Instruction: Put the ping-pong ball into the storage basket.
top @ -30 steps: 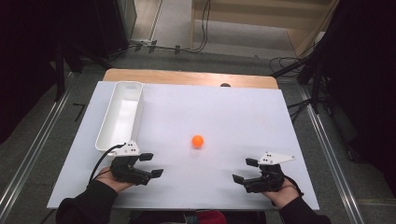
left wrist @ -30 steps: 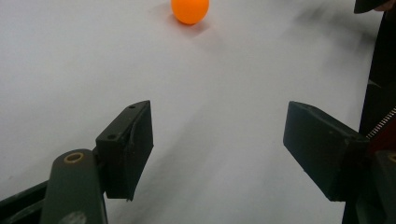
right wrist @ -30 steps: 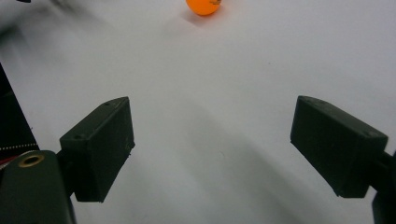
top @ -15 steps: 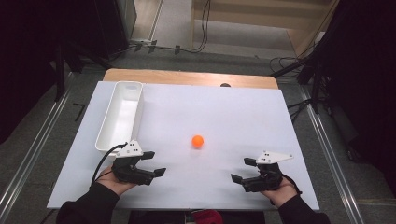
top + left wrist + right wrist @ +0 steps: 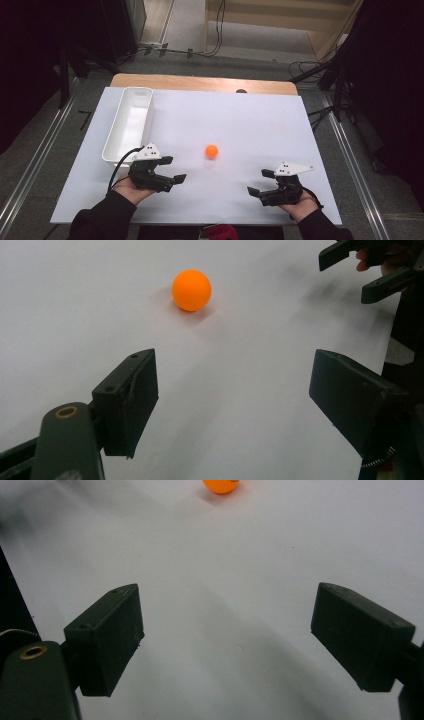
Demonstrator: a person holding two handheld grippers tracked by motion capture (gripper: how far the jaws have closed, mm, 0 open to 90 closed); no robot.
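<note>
Table [image 5: 250,115]: we record a white top with a strip of bare wood along its far edge, carrying everything listed here. Tray [image 5: 131,122]: we note a long white tray, lying lengthwise along the left side of the table, its near end just beside the left gripper. Left gripper [image 5: 170,169]: we find it held in the person's left hand at the near left, pointed toward the middle of the table; its jaws have just been opening and now stand well apart with nothing between them, the bare table showing in the gap in the left gripper view. Right gripper [image 5: 260,182]: we find it held in the person's right hand at the near right, jaws spread wide and empty, aimed inward across the table. Ball [image 5: 211,151]: we list one small orange ball, resting on the table near its middle, between the two grippers and a little beyond them, touching neither; in the left gripper view it lies ahead of the jaws [image 5: 191,290], and in the right gripper view it sits at the top edge [image 5: 220,485].
</note>
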